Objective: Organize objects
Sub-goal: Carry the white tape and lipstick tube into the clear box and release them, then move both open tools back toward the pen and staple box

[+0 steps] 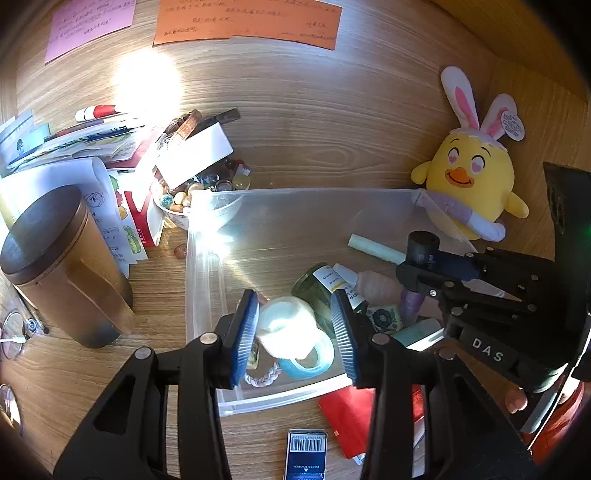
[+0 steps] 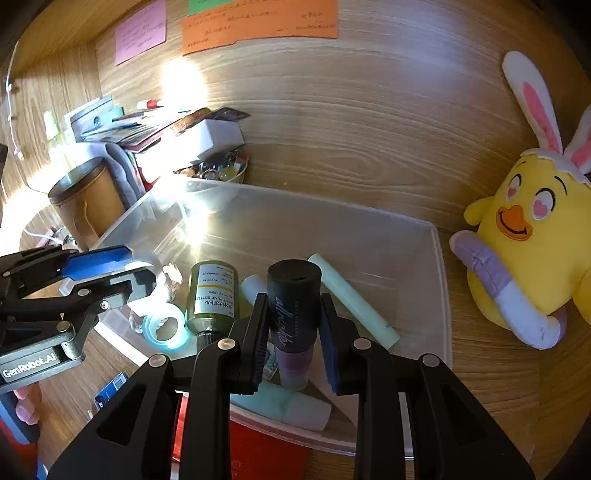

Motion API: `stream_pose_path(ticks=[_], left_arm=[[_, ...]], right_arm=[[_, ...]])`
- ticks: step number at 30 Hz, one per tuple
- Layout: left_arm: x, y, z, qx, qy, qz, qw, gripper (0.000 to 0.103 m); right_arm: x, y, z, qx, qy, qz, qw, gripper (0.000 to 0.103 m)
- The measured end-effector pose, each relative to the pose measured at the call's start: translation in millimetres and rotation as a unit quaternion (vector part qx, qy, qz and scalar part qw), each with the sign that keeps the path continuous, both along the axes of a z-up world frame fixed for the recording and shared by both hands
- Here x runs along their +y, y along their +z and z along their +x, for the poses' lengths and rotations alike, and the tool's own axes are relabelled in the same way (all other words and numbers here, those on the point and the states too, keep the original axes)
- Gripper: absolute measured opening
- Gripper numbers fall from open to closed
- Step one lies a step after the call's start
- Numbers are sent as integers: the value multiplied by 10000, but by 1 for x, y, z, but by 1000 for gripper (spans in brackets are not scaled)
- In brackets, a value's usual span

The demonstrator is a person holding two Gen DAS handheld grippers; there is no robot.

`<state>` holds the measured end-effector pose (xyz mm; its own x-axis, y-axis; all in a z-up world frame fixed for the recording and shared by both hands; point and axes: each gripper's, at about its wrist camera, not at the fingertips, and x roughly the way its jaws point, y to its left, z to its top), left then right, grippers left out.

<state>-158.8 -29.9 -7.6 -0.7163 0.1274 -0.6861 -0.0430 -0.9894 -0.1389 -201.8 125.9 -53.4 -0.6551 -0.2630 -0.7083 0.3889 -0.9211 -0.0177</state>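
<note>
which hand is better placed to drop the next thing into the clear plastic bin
Right. The right gripper already clamps the black-capped purple tube over the clear plastic bin; the left gripper holds nothing.

Glare is bouncing off the clear glossy plastic bin (image 2: 439, 280) beneath the tongs; woodgrain desk (image 1: 314, 122) is looking smooth, and right of them sits a soft cloth chick plush (image 1: 476, 177).

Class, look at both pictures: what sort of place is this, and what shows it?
Probably a home desk or study nook: handwritten paper notes on a wood wall, a plush chick, and a clear storage bin of small toiletries.
</note>
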Motion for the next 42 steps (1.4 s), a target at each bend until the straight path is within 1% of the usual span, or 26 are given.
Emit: stream_pose_path(ticks=[1, 5, 6, 8, 10, 11, 13, 14, 16, 18, 19, 22, 27, 35, 39, 42], left_arm=[[0, 0, 1, 15, 4, -12, 10000, 49], [2, 3, 4, 87, -15, -57, 9999, 55], [3, 4, 6, 106, -19, -62, 9999, 58], [4, 6, 8, 139, -29, -78, 9999, 61], [6, 10, 12, 185, -48, -96, 9998, 64], [7, 11, 15, 211, -55, -109, 9997, 65], [8, 16, 21, 288, -37, -146, 9995, 75], [9, 17, 24, 317, -26, -160, 9994, 78], [9, 22, 33, 411, -19, -194, 9990, 85], [9, 24, 40, 456, -35, -232, 9987, 89], [9, 25, 45, 477, -35, -264, 9985, 91], [8, 24, 61, 520, -27, -399, 9978, 93], [4, 13, 81, 368, -10, -563, 9977, 93], [-6, -16, 106, 10, 145, -606, 9981, 94], [-15, -29, 114, -171, 227, -498, 9984, 93], [-20, -34, 122, -219, 304, -427, 9984, 93]], right_arm=[[-1, -1, 1, -1, 9, 18, 10000, 23], [-4, -1, 3, -39, 49, 74, 10000, 24], [-4, -1, 3, -58, 64, 82, 9999, 25], [-4, 1, 5, -75, 64, 79, 9999, 31], [-3, 3, 7, -35, 39, 93, 9999, 41], [-3, 5, 8, -2, 26, 106, 9999, 43], [-2, 9, 12, 79, 3, 136, 9999, 54], [-2, 11, 14, 117, -2, 143, 9998, 57], [-1, 17, 19, 210, -19, 142, 9997, 68], [1, 21, 25, 294, -23, 138, 9995, 72], [2, 24, 30, 336, -18, 135, 9993, 72], [4, 28, 44, 411, 46, 150, 9990, 72], [8, 26, 70, 465, 145, 198, 9986, 73], [6, 2, 112, 209, 365, 135, 9990, 73], [0, -15, 134, -75, 640, -31, 9979, 73], [-8, -26, 146, -280, 869, -121, 9957, 73]])
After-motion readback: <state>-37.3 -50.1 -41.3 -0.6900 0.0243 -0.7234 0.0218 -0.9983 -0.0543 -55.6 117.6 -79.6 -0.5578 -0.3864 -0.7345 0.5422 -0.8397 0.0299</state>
